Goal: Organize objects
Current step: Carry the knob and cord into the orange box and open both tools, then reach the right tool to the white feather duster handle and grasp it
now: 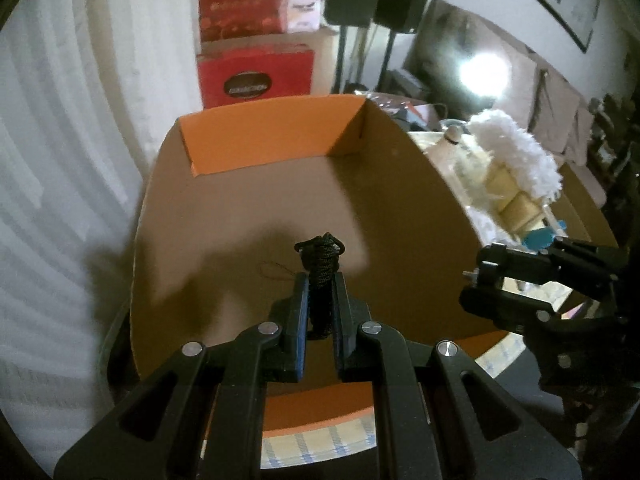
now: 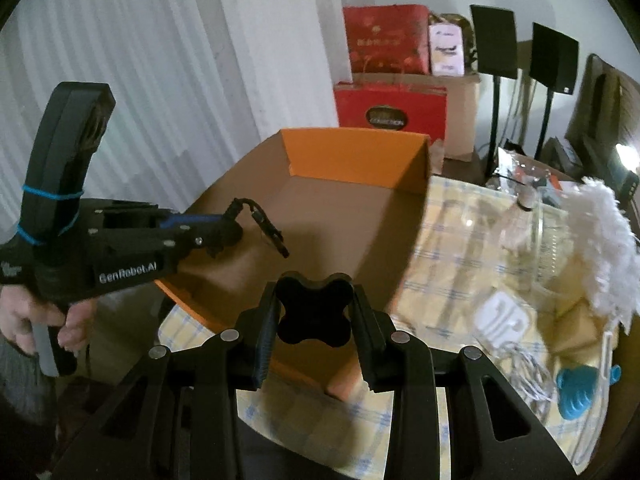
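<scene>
The orange box point(image 1: 276, 148) on the table is bare inside, so nothing is sorted yet. A duster point(image 2: 608, 240), glass jar point(image 2: 528, 236) and blue clip point(image 2: 576, 392) wait on the checked cloth point(image 2: 448, 280). The right gripper point(image 2: 316, 320) clamps a black cross-shaped knob point(image 2: 314, 312); the left gripper point(image 1: 320, 284) pinches a black cord point(image 1: 322, 256) over the box.

1. We see the white fluffy duster point(image 2: 608, 240) blurred, its far end cut by the frame's edge.
2. The clear jar point(image 2: 532, 236) blurs; its contents are unclear.
3. The person's hand point(image 2: 38, 320) is cropped.
</scene>
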Action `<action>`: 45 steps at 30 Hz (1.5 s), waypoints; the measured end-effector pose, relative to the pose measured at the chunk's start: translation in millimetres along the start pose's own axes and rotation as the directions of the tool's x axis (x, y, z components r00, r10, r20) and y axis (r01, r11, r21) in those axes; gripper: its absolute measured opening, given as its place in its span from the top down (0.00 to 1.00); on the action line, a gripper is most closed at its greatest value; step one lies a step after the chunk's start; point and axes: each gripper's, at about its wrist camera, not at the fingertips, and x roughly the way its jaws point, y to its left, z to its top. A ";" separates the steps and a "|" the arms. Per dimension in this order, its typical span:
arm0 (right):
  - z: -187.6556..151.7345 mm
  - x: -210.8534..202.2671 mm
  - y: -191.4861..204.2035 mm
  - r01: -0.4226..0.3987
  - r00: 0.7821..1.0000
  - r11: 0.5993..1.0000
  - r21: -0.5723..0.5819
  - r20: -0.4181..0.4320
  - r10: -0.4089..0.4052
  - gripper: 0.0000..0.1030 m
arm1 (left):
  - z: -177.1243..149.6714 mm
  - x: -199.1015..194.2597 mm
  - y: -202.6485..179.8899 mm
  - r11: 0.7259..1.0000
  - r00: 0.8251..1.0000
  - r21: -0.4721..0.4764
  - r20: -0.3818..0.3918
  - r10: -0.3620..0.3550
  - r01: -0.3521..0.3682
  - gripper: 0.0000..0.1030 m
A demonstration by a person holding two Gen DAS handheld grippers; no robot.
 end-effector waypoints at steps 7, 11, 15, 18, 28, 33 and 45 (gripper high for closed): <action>7.8 42.4 8.5 -0.001 0.998 1.000 -0.016 -0.056 0.000 0.66 | -13.3 17.1 18.4 0.999 0.999 -0.036 -0.036 -0.005 0.004 0.91; 5.6 62.5 12.7 -0.010 0.995 1.000 -0.016 -0.095 0.008 0.66 | -22.3 23.8 21.3 0.999 0.998 -0.045 -0.061 -0.013 0.010 0.91; 1.8 70.8 18.1 0.015 0.994 0.999 -0.043 -0.109 -0.020 0.66 | -30.2 23.3 20.2 0.999 0.997 -0.046 -0.081 -0.002 -0.002 0.91; 0.7 72.1 20.5 0.001 0.993 0.998 -0.061 -0.120 -0.009 0.66 | -32.6 16.0 16.4 0.999 0.997 -0.048 -0.075 0.012 -0.015 0.87; -3.4 58.5 22.0 0.002 0.994 0.998 -0.064 -0.110 -0.009 0.60 | -29.7 -22.1 15.6 0.992 0.996 -0.087 0.018 0.090 -0.088 0.23; 0.3 30.1 15.2 0.015 0.998 0.999 -0.049 -0.060 -0.018 0.48 | -26.0 -33.1 9.4 0.991 0.994 -0.097 0.052 0.098 -0.093 0.12; -5.6 -46.0 -33.2 0.103 0.994 0.994 0.039 0.039 -0.104 0.23 | -16.9 -40.8 -33.4 0.997 0.995 -0.079 0.101 -0.015 0.023 0.03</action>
